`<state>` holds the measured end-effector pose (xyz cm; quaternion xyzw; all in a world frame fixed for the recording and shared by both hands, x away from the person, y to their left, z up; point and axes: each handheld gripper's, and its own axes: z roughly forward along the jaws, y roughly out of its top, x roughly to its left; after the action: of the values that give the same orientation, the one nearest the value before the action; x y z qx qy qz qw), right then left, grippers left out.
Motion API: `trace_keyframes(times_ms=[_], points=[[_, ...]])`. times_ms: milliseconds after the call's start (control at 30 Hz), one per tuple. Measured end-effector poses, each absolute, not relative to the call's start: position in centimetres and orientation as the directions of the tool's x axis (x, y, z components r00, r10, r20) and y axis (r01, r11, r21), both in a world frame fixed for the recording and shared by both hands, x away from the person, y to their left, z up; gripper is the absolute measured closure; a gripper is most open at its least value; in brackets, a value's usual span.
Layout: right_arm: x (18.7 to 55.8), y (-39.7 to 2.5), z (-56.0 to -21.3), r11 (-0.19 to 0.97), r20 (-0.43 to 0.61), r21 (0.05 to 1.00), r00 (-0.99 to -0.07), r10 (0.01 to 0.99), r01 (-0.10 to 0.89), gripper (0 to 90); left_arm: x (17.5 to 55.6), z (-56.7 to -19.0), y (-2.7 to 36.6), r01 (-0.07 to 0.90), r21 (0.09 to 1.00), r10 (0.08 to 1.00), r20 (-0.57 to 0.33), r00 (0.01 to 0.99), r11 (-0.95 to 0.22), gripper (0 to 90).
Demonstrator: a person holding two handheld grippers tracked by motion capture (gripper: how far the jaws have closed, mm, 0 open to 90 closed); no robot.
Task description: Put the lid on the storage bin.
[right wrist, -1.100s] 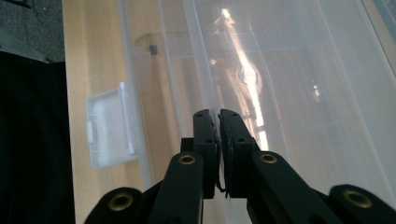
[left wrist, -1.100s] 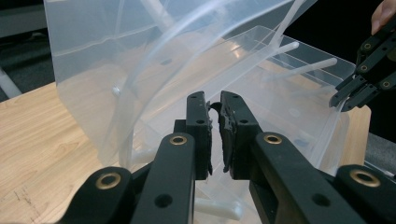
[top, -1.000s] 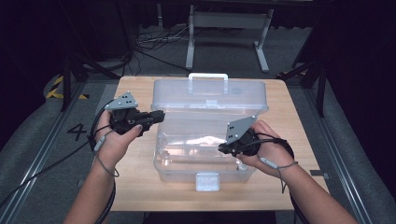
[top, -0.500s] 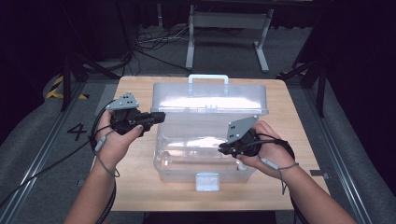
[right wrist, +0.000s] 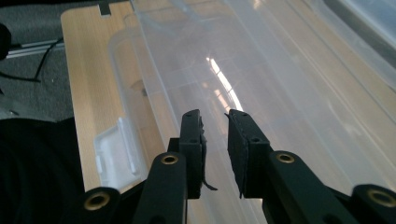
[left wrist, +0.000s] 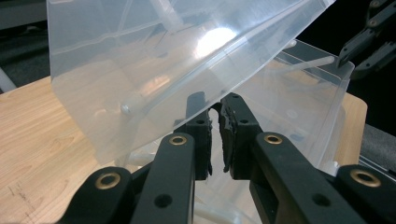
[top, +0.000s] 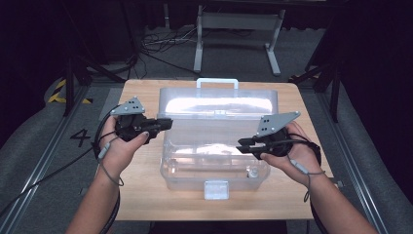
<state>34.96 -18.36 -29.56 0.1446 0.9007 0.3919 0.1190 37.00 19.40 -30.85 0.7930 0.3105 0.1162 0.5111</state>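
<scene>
Clear plastic lid raised farther on the storage box, both grippers working it open.
Nearest, the white front latch (top: 216,189) hangs free; the transparent plastic storage box (top: 214,165) sits mid-table on the pale wooden table (top: 141,195). Left gripper (left wrist: 215,114) is clamped on the transparent hinged lid (top: 219,105), now steeper than a second ago; right gripper (right wrist: 215,122) has its jaws slightly apart, gripping nothing.

a light wooden table (top: 146,195) stands on dark grey carpet (top: 44,146). at twelve o'clock a grey metal stand (top: 234,22); cables (top: 156,46) at eleven.
</scene>
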Motion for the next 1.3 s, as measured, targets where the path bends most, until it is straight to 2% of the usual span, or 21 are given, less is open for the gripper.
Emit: trace_keyframes(times_ms=[433, 1300], points=[[35.3, -21.6, -29.1, 0.543, -0.015, 0.808, -0.915, 0.403, 0.226, 87.2, 36.7, -30.8, 19.4, 0.382, 0.876, 0.616, -0.133, 0.777, -0.293, 81.5], [35.8, -26.5, -30.9, 0.361, 0.048, 0.892, -0.851, 0.524, 0.273, 90.0, 35.5, -31.4, 19.6, 0.396, 0.865, 0.624, -0.129, 0.771, -0.309, 81.4]])
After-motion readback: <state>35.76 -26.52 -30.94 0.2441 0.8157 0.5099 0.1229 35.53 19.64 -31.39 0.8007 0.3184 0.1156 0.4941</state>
